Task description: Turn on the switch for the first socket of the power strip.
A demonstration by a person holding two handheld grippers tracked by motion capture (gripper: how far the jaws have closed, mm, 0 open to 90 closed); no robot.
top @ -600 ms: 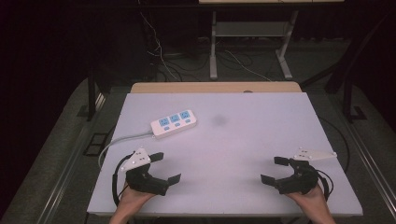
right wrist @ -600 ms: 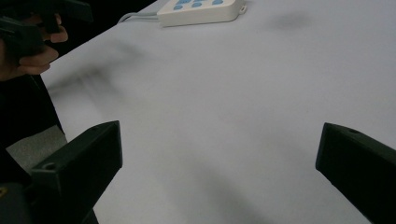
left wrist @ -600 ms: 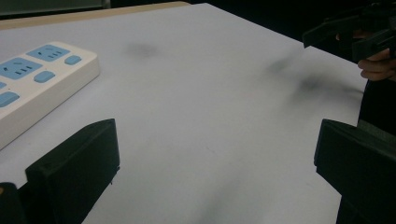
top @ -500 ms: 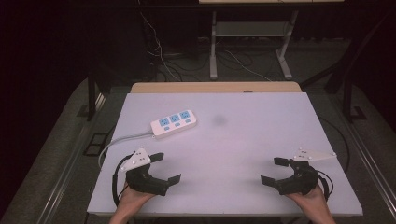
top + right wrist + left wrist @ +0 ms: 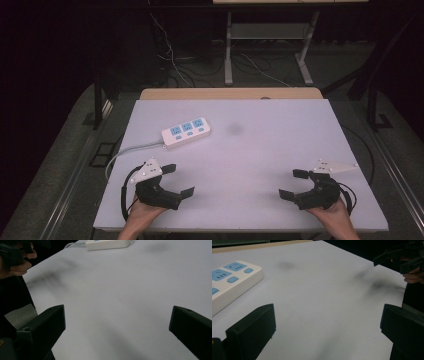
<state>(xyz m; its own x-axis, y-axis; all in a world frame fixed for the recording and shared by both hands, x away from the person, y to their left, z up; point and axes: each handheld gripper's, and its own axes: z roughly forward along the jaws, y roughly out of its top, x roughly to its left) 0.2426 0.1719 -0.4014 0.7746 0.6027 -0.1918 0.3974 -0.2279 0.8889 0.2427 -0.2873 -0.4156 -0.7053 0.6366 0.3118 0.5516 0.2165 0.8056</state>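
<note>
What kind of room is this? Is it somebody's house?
Probably not a house. It looks like a lab or recording room: a bare white table holding just a power strip, loose cables on the floor behind it, and dark surroundings. A person holds the left gripper and right gripper over it.

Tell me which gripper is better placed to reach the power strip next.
Left, probably. The left gripper sits open at the table's near left, on the same side as the power strip. The right gripper, also open, is across the table, farther off.
</note>
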